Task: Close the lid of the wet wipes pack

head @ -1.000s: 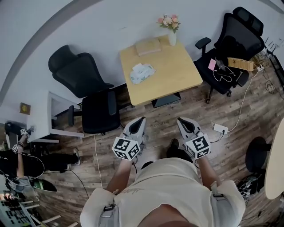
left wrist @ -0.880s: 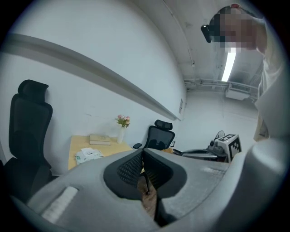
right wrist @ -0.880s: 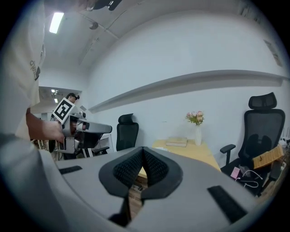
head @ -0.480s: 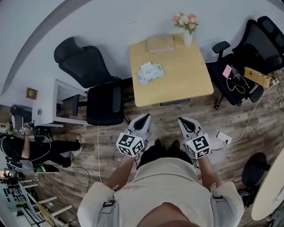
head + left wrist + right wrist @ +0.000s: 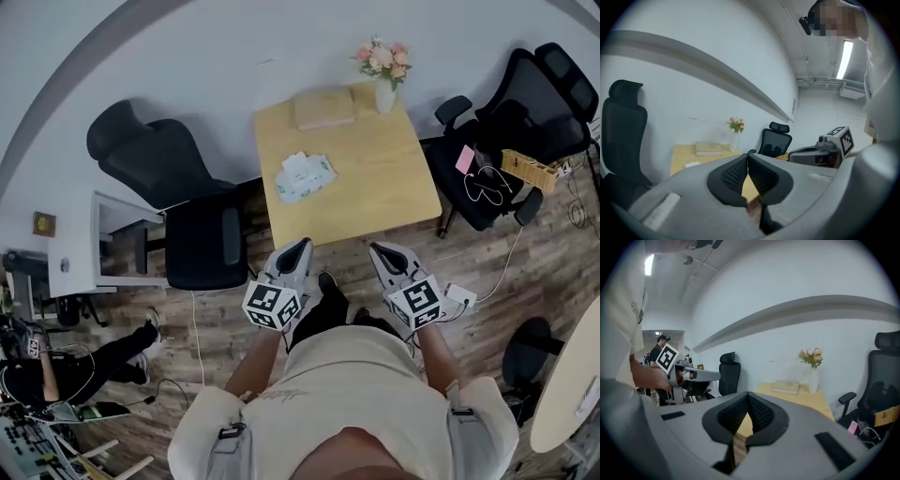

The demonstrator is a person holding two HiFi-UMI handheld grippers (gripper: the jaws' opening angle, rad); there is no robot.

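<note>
The wet wipes pack [image 5: 305, 176] lies on the left part of the wooden table [image 5: 375, 178], its white lid flap raised; in the left gripper view the pack [image 5: 692, 164] is a small pale shape on the table [image 5: 679, 157]. My left gripper [image 5: 298, 249] and right gripper [image 5: 379, 251] hang side by side just short of the table's near edge, both shut and holding nothing. The pack is well beyond both. In the left gripper view the left gripper [image 5: 748, 157] has its pads touching. The right gripper [image 5: 748, 397] looks the same in its own view, where the pack is hidden.
A closed book [image 5: 324, 108] and a vase of flowers [image 5: 382, 73] stand at the table's far side. Black office chairs [image 5: 159, 159] [image 5: 208, 246] flank the left, another [image 5: 511, 141] the right. A white cabinet [image 5: 94, 248] and a power strip [image 5: 459, 292] are nearby.
The table's near edge has come closer to both grippers as the person stepped toward it. Both grippers stayed shut and level with each other.
</note>
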